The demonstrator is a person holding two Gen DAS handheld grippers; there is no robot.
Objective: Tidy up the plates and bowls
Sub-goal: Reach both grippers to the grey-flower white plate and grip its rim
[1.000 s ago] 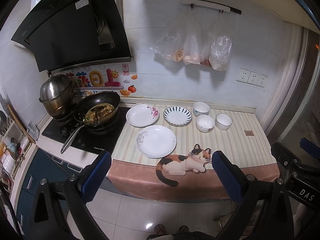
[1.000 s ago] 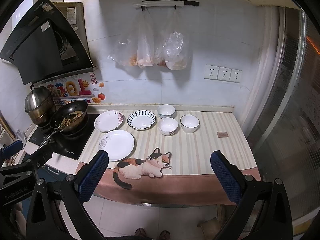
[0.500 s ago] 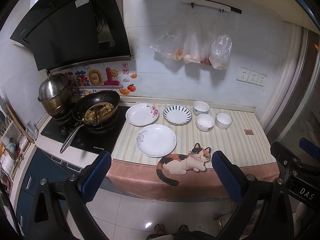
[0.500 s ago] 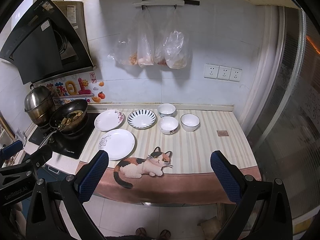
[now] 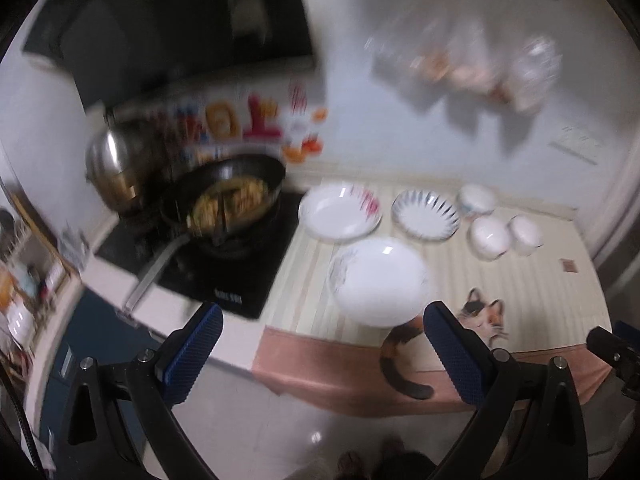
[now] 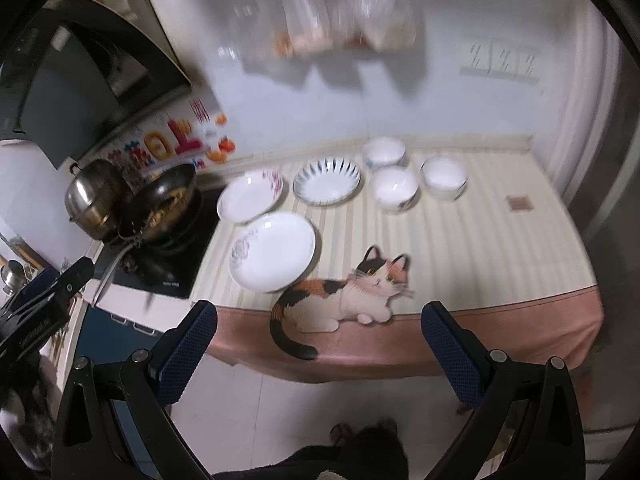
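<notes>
Three plates lie on the striped counter mat: a large white plate (image 5: 378, 280) (image 6: 272, 257) at the front, a pink-flowered plate (image 5: 340, 218) (image 6: 250, 196) behind it, and a blue-striped plate (image 5: 426, 215) (image 6: 327, 180) to the right. Three white bowls (image 5: 490, 238) (image 6: 394, 189) cluster right of the plates. My left gripper (image 5: 320, 348) is open and empty, in front of the counter edge below the large plate. My right gripper (image 6: 320, 344) is open and empty, in front of the cat picture (image 6: 352, 292).
A black wok with food (image 5: 228, 200) (image 6: 168, 196) and a steel pot (image 5: 116, 164) (image 6: 92, 200) sit on the black cooktop (image 5: 224, 268) at the left. Plastic bags (image 5: 472, 64) hang on the back wall. The range hood (image 5: 160, 28) hangs above the stove.
Both grippers have moved forward and down towards the counter; the plates and bowls look larger and closer. Both views are motion-blurred. Nothing on the counter has moved.
</notes>
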